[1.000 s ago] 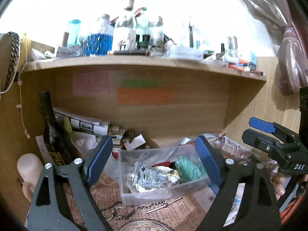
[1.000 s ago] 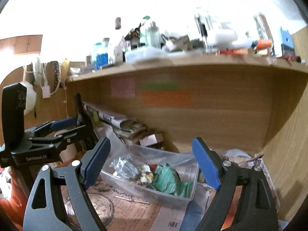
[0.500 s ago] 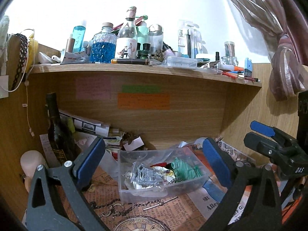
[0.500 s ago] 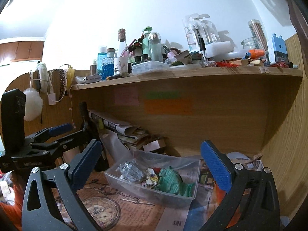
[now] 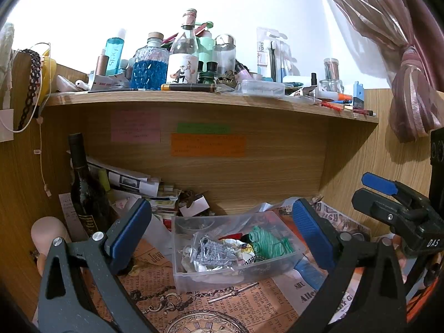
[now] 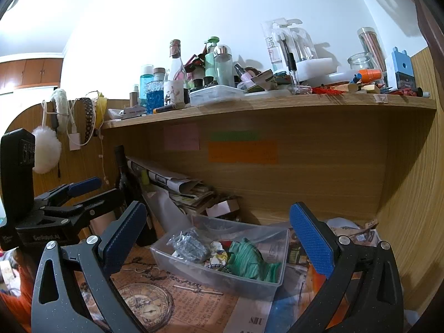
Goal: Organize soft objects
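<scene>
One clear plastic bin point(image 5: 194, 274) sits on the tabletop. In it lie one green knitted cloth point(image 5: 267, 242) and one crinkled silver bag point(image 5: 215, 251). One dark wine bottle point(image 5: 84, 191) stands at the left. Three paper notes are stuck on the back panel: one pink note point(image 5: 135, 130), one green note point(image 5: 203, 128), one orange note point(image 5: 208, 145). Two tongs are in view, the left point(image 5: 222, 233) and the right point(image 6: 217, 234).
</scene>
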Demonstrator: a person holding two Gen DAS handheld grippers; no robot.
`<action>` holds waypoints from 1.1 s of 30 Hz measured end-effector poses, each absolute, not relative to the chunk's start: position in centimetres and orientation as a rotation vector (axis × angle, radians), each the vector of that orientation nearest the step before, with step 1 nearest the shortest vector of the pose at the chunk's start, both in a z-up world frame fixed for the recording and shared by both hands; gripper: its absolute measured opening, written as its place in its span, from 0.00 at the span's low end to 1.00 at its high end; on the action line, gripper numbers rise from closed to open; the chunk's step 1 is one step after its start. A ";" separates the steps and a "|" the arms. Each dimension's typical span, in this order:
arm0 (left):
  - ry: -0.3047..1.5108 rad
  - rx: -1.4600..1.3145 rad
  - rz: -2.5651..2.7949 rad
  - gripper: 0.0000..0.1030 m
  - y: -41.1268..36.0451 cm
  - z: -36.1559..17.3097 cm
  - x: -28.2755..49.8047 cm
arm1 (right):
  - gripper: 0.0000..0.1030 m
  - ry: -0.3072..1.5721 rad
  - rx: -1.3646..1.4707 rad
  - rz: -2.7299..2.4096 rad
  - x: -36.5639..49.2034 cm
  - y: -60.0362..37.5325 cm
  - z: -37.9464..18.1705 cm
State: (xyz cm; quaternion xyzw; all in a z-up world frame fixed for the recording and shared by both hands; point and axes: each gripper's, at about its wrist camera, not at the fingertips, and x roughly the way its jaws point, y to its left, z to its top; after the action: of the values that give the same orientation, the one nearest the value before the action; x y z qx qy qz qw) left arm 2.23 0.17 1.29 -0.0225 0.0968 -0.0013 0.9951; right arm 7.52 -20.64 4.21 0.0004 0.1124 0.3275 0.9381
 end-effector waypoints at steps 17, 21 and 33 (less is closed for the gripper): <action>0.197 -0.039 -0.015 1.00 -0.1 1.1 2.4 | 1.00 0.231 -0.004 0.669 7.6 -20.5 4.2; 0.198 -0.041 -0.017 1.00 -0.1 1.1 2.4 | 1.00 0.232 -0.004 0.668 7.6 -20.5 4.2; 0.202 -0.045 -0.025 1.00 -0.3 1.1 2.4 | 1.00 0.232 -0.006 0.673 7.6 -20.5 4.2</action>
State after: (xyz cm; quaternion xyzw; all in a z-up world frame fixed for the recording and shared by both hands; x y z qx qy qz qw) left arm 2.43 -0.26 1.12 -0.0225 0.1006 -0.0123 0.9946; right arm 7.61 -20.48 4.22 -0.0027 0.1138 0.3295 0.9373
